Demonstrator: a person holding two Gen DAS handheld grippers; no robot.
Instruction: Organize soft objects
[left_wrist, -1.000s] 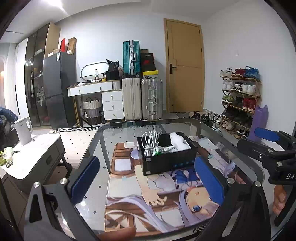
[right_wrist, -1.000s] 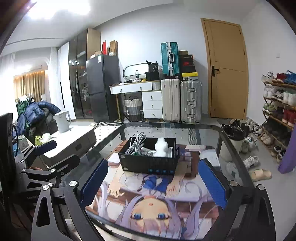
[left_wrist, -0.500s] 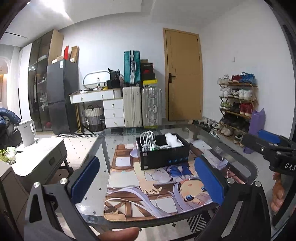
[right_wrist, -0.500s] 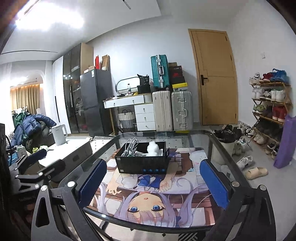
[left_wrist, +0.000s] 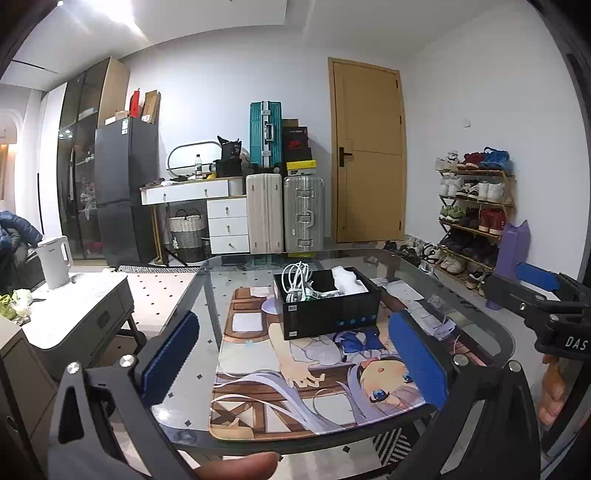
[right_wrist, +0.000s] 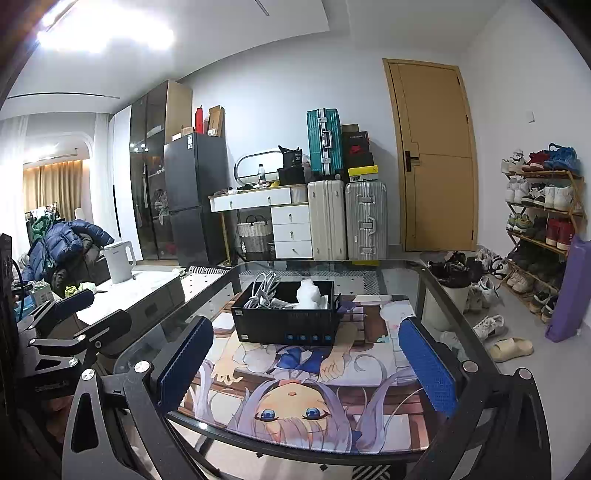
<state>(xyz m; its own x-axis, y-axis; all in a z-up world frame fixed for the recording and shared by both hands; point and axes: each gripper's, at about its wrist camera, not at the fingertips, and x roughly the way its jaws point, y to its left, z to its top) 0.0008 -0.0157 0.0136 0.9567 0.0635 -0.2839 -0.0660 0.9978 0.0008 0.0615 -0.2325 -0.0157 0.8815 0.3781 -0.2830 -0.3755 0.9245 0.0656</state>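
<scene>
Both hand-held grippers, left (left_wrist: 295, 363) and right (right_wrist: 304, 363), hover spread and empty at the bench's (right_wrist: 439, 291) near edge; the white soft bundle (right_wrist: 309, 293) in the black box (right_wrist: 286, 319) looks light and squashable, best pinched at its raised top.

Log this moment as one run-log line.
left gripper: open, empty | right gripper: open, empty | black box: on mat, holds white cables, white soft item

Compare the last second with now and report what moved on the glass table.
Both grippers, left gripper and right gripper, drew back and tilted up from the black box, which now sits farther off. Nothing was gripped or released; both remain open and empty. The white cables and the white soft item in the box and the mat stayed put.
</scene>
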